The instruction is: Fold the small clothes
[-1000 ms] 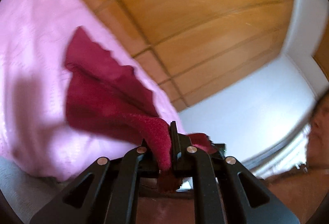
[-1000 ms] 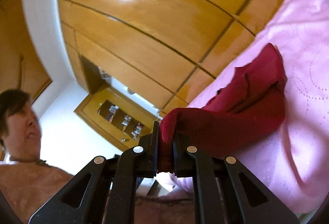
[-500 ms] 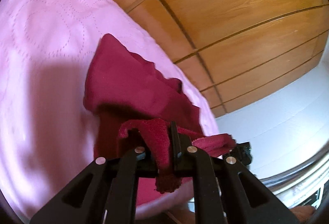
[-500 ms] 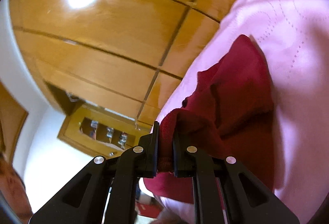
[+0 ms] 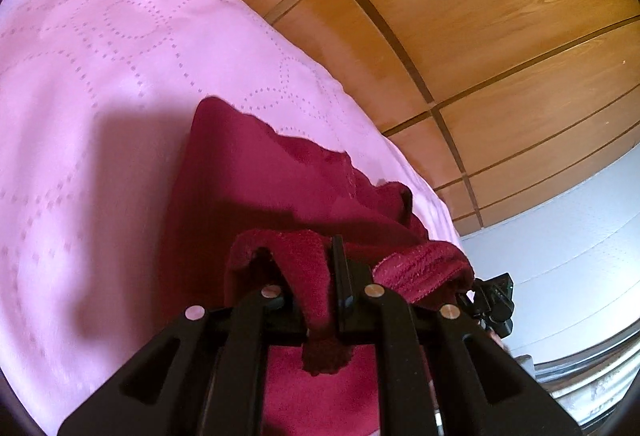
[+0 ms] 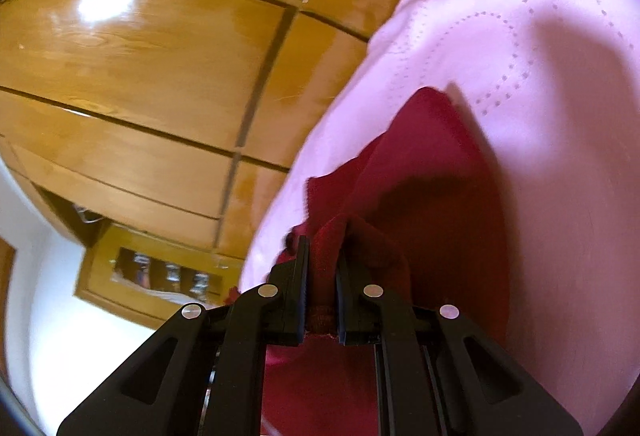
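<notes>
Left wrist view: left gripper clamped on a bunched edge of the cloth, dark red, fuzzy. Pinched fabric squeezed tight between the black fingers, a short tuft hanging out below them on the near side. From the pinch, a ribbed hem running right toward the right gripper, seen only as a small black block at the far right end of that hem. Rest of cloth spread on the bedspread, pink, quilted with dotted rings; far corner lying flat, pointing away to the left, wavy edge along the far right side. Dark shadow across the bedspread left of the cloth. Beyond the bedspread, wardrobe of glossy wood panels with dark seams; pale wall at far right.

Right wrist view: right gripper likewise closed on the cloth, a fold of red pile caught between the fingers and a strip of hem showing just below them. Cloth draped from the pinch out to the right and far side, over the bedspread, its far corner flat against the pink. Shadow on the bedspread right of that corner. Wardrobe filling the left, bright glare high on one panel. Low at left, a wooden shelf with blurred glassware.
</notes>
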The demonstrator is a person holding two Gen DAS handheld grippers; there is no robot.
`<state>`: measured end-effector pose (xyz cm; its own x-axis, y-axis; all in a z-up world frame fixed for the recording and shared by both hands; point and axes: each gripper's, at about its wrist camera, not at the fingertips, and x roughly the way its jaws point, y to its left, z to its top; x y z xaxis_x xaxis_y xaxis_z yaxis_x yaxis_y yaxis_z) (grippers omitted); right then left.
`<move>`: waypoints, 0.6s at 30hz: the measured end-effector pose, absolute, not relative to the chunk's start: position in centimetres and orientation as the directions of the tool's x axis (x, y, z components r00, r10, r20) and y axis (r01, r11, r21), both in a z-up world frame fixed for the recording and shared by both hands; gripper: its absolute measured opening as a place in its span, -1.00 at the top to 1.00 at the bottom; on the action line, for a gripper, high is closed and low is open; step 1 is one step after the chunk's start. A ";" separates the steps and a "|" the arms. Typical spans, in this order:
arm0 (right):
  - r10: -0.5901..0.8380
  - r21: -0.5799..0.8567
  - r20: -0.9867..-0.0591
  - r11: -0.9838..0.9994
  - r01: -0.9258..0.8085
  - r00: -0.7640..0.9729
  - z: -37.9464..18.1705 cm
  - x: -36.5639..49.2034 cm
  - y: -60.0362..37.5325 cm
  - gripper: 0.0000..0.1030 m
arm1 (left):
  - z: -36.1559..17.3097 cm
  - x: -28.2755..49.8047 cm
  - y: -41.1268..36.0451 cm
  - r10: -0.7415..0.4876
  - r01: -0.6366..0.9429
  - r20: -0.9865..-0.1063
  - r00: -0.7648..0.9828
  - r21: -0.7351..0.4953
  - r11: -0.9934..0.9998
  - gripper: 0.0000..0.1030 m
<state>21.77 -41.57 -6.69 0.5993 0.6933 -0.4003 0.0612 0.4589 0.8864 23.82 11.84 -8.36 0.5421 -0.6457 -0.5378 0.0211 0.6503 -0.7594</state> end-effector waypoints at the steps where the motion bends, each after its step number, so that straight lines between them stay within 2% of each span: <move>1: 0.685 0.878 -0.414 0.474 0.065 0.600 -6.8 22.0 -41.5 0.73 | -8.5 24.4 11.7 -0.639 0.010 -0.548 0.540 -0.754 0.656 0.74; 2: 0.671 0.866 -0.434 0.494 0.073 0.602 -6.9 22.3 -41.3 0.54 | -8.8 25.0 11.6 -0.634 -0.002 -0.560 0.533 -0.750 0.661 0.53; 3: 0.651 0.853 -0.453 0.514 0.085 0.609 -7.0 22.4 -41.2 0.21 | -9.0 25.4 11.5 -0.633 -0.014 -0.564 0.530 -0.752 0.659 0.18; 4: 0.625 0.842 -0.464 0.531 0.093 0.628 -7.0 22.5 -41.2 -0.10 | -9.2 25.8 11.5 -0.633 -0.030 -0.564 0.530 -0.759 0.651 0.03; 5: 0.608 0.839 -0.458 0.536 0.091 0.648 -6.8 22.4 -41.3 -0.22 | -9.2 25.9 11.7 -0.634 -0.046 -0.550 0.544 -0.774 0.632 -0.31; 6: 0.589 0.833 -0.463 0.544 0.098 0.663 -6.7 22.4 -41.5 -0.35 | -9.1 25.8 12.2 -0.632 -0.050 -0.529 0.566 -0.788 0.614 -0.49; 8: 0.546 0.814 -0.469 0.573 0.099 0.694 -5.7 21.9 -41.8 -0.34 | -8.2 25.3 13.3 -0.605 -0.057 -0.491 0.626 -0.803 0.593 -0.62; 10: 0.518 0.790 -0.471 0.608 0.079 0.714 -4.7 21.4 -42.1 -0.34 | -7.3 24.9 14.1 -0.556 -0.067 -0.498 0.666 -0.782 0.620 -0.72; 14: 0.479 0.676 -0.537 0.737 0.015 0.694 -2.6 21.4 -41.2 -0.34 | -6.8 25.2 13.6 -0.487 -0.058 -0.593 0.641 -0.670 0.740 -0.71; 18: 0.446 0.556 -0.638 0.831 -0.026 0.628 -2.4 23.5 -38.8 -0.23 | -7.3 26.0 11.5 -0.468 -0.022 -0.665 0.582 -0.589 0.808 -0.64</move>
<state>23.48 -38.84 -2.41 0.6276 0.4465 -0.6377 -0.0261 0.8308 0.5560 25.99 11.46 -7.27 0.5824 -0.4682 -0.6645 -0.0220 0.8082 -0.5886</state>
